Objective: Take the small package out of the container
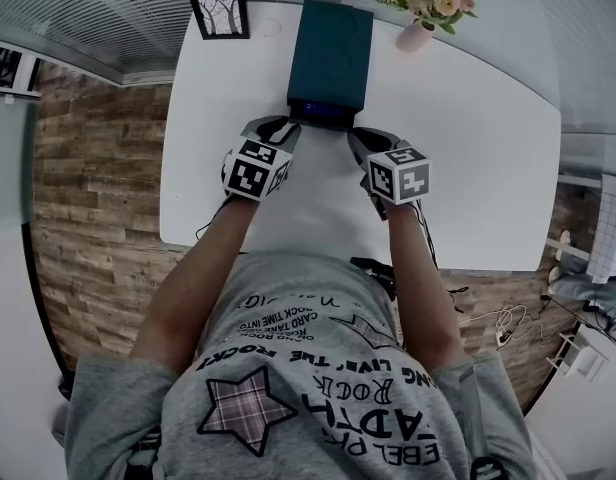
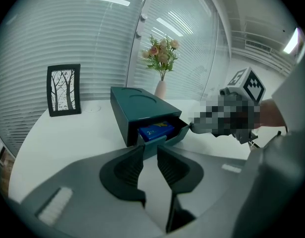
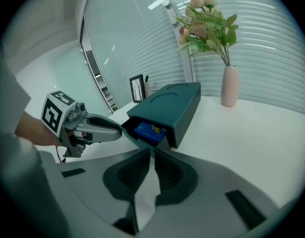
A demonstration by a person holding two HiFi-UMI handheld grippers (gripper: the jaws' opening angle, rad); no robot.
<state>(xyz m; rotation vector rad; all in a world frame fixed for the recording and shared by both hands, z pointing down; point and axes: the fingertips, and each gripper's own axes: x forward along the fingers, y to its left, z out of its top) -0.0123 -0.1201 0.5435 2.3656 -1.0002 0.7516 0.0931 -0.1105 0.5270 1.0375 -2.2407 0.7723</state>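
**Condition at this moment**

1. The container (image 1: 330,48) lay on the surface (image 1: 468,168), directly ahead of both grippers. Its front flap (image 2: 175,137) hung open toward them.
2. The small package (image 2: 156,131), blue, was inside the container, just beyond the tips of both grippers and above the lowered flap. It was not touched by either gripper and had not yet been taken out.
3. The left gripper (image 2: 150,147) pointed down at the left end of the flap. Its jaws stood partly apart, with a narrow gap between them, and the flap's left end sat at their tips. Whether the pads pressed on the flap could not be confirmed.
4. The right gripper (image 3: 152,151) pointed down at the right end of the flap. Its jaws were drawn almost together and appeared to pinch the flap's thin edge; nothing else was in them.

**Reason for this arrangement**

One gripper at each end of the flap probably kept it folded down and the mouth clear, exposing the package for access.

**Assessment**

The opening step appeared complete and extraction pending. One gripper would need to leave the flap and reach forward over it to the package. If released, the flap might swing up.
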